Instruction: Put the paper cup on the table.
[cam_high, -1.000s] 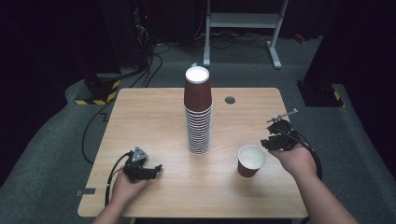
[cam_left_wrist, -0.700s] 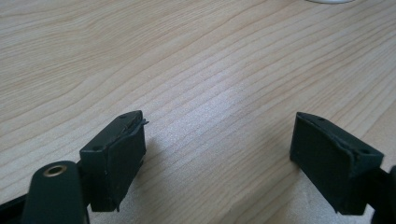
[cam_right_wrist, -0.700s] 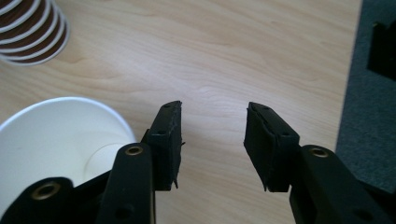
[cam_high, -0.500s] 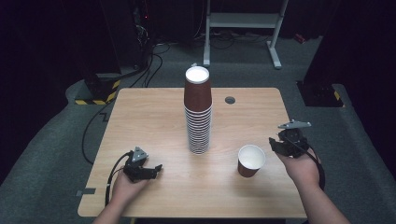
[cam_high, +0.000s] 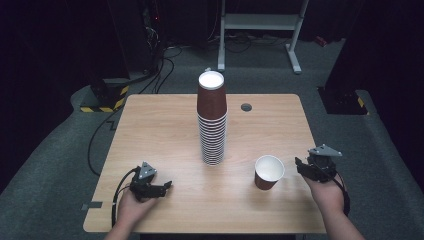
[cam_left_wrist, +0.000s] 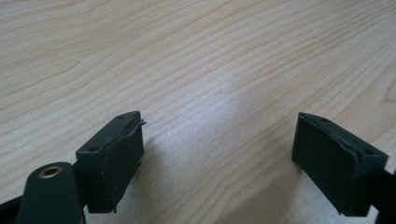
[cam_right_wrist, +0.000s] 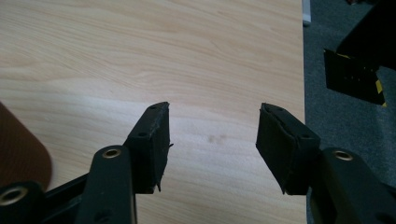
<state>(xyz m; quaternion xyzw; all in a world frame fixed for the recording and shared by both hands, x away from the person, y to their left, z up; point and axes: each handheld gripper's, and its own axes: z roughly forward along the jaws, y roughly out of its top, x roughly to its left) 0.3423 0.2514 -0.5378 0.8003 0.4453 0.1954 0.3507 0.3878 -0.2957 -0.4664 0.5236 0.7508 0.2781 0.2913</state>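
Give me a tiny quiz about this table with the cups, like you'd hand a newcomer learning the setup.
1. True or false: the single cup stands upright with its mouth up.
2. Which gripper is nearer the single cup: A) left gripper B) right gripper?
3. Fill in: the top cup of the tall stack sits mouth ____.

Key:
1. True; its white inside shows from above.
2. B; it sits just beside the cup, jaws apart and holding nothing.
3. Down; the stack is inverted on the table, white bottom on top.
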